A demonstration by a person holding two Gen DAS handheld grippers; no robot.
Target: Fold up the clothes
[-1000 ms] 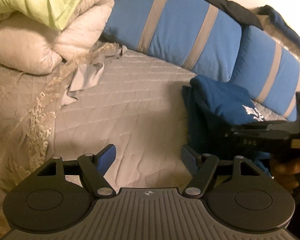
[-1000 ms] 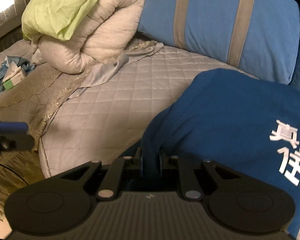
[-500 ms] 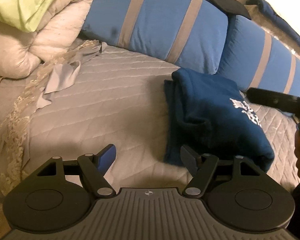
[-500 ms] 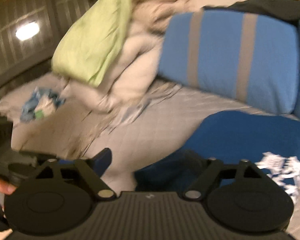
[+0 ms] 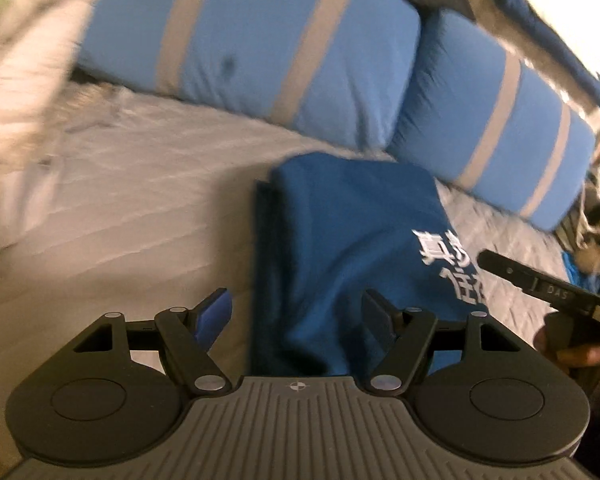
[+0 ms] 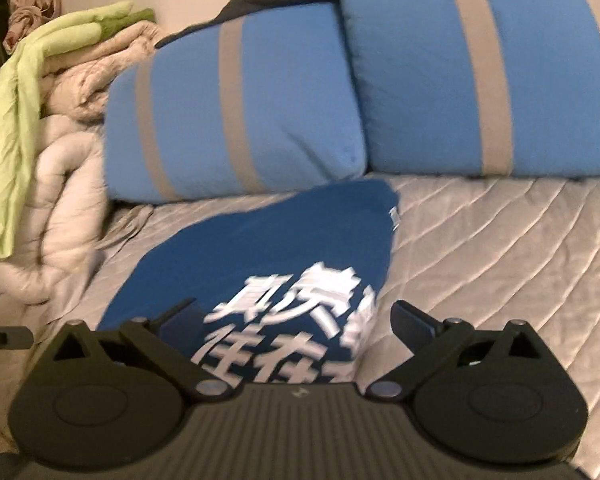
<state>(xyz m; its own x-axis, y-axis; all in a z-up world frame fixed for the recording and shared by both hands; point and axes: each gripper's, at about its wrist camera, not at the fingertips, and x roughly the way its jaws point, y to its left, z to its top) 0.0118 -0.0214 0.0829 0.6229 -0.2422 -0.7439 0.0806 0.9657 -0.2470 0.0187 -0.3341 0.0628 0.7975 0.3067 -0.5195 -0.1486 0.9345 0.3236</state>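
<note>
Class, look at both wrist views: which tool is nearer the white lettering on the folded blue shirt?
Right. The right tool hangs directly over the white lettering, its jaws opening; the left tool is at the blue shirt's plain near-left edge.

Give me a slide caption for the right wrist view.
Right claw opening over a folded blue shirt on a quilted bed.

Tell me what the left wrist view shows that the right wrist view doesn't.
Only the left wrist view shows the right gripper's finger from outside and clutter past the bed's right end. Only the right wrist view shows the green cloth on the bunched beige comforter. Both show the folded blue shirt with white characters, lying free on the grey quilt before two striped blue pillows.
</note>
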